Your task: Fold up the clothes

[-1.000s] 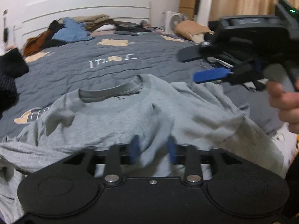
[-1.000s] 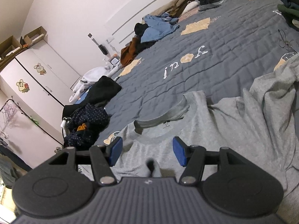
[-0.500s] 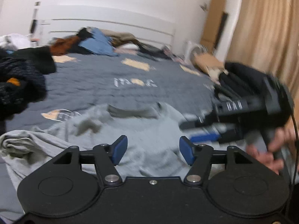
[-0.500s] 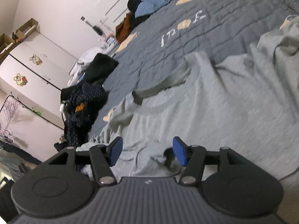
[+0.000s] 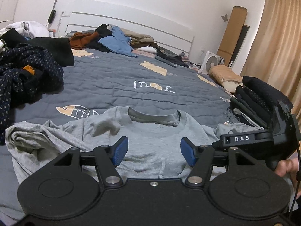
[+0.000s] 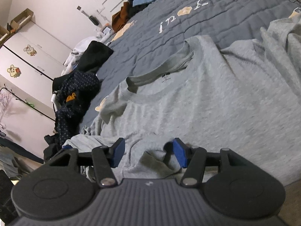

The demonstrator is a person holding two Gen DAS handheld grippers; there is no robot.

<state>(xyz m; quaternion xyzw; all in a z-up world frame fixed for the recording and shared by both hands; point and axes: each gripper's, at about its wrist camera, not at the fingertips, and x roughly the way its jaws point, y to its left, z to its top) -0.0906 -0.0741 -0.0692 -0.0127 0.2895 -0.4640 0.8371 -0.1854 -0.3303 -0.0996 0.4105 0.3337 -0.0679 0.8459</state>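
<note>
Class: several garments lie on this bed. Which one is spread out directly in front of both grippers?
The grey T-shirt, spread collar-up on the quilt. The blue shirt lies heaped by the headboard, and the dotted navy garment is bunched at the side.

grey T-shirt [image 5: 150, 146] — one lying on the bed [image 5: 116, 82] | tongs showing — two: left tongs [image 5: 153, 151], right tongs [image 6: 148, 152] | fan [image 5: 211, 62] standing — one | cardboard roll [image 5: 233, 32] leaning — one

T-shirt [image 5: 150, 143] flat on bed [image 5: 116, 82], collar toward headboard; clothes pile [image 5: 28, 71] left, folded stack [image 5: 257, 101] apparently right.
</note>
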